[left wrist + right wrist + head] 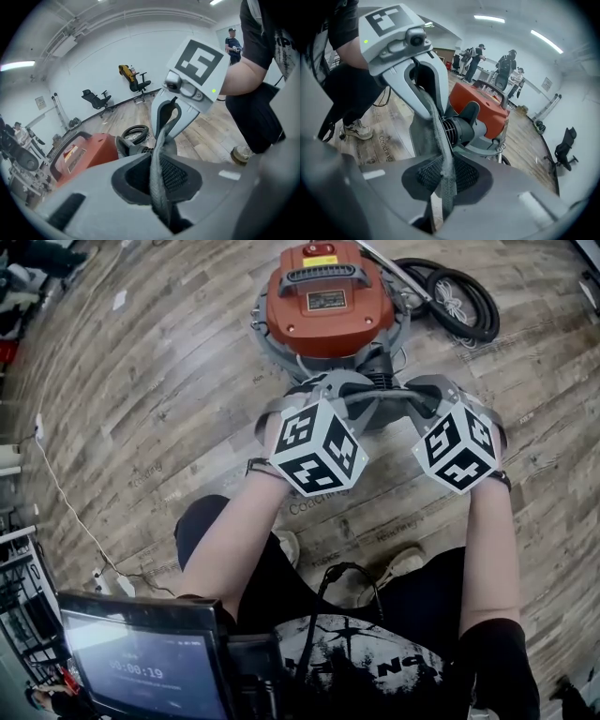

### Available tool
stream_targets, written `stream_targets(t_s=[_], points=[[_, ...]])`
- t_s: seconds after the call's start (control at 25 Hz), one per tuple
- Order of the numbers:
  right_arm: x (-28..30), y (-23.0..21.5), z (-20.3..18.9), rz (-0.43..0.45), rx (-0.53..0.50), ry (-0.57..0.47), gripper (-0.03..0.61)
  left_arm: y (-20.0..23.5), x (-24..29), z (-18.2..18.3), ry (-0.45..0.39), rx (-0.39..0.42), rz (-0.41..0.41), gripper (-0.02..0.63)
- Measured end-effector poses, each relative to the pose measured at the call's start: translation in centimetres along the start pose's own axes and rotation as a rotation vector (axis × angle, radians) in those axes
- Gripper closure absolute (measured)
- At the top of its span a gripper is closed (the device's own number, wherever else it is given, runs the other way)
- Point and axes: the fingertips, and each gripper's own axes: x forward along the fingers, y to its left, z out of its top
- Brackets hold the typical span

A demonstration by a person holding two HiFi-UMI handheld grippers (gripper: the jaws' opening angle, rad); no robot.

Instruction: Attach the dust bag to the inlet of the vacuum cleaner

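left gripper (159, 187) and right gripper (443, 185), jaws narrow, each pinch an edge of the grey dust bag (423, 136). bag hangs just before the black inlet (459, 129) of the orange vacuum cleaner (325, 298).

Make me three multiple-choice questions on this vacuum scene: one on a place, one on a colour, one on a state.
1. Where is the coiled black hose? A. on the floor beside the vacuum cleaner B. on its lid C. at the person's shoes
2. What colour is the vacuum cleaner's top? A. blue B. yellow C. orange-red
3. What is the left gripper doing? A. open, empty B. shut on the dust bag C. shut on the hose
Answers: 1 A, the head view shows it on the floor next to the machine; 2 C, its housing is orange-red; 3 B, grey fabric is pinched between its jaws.
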Motion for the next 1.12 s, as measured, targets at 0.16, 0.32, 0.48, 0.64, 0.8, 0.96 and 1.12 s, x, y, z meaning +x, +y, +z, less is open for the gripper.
stream_targets(t_s=[0.16, 0.32, 0.48, 0.64, 0.8, 0.96, 1.12], points=[[0.4, -0.3, -0.1, -0.007, -0.045, 0.004, 0.531, 0.1, 0.2, 0.3, -0.016, 0.042, 0.018, 0.569], [-0.2, -0.2, 1.6, -0.058, -0.142, -0.013, 0.535, 0.1, -0.2, -1.4, -0.074, -0.035, 0.038, 0.571], [-0.7, -0.3, 2.9, -0.091, -0.175, -0.025, 0.537, 0.1, 0.0, -2.4, -0.113, -0.118, 0.031, 0.577], [-1.2, -0.1, 3.8, -0.106, -0.200, -0.038, 0.537, 0.2, 0.2, -3.0, -0.125, -0.175, 0.023, 0.577], [-1.1, -0.1, 3.8, -0.099, -0.166, -0.080, 0.537, 0.2, 0.5, -3.2, -0.016, -0.104, 0.048, 0.577], [-1.2, -0.4, 2.6, -0.072, -0.093, -0.112, 0.543, 0.3, 0.7, -2.3, 0.041, -0.028, 0.082, 0.576], [-0.8, -0.6, 1.0, -0.059, -0.048, -0.094, 0.546, 0.5, 0.6, -0.7, 0.018, -0.015, 0.089, 0.568]])
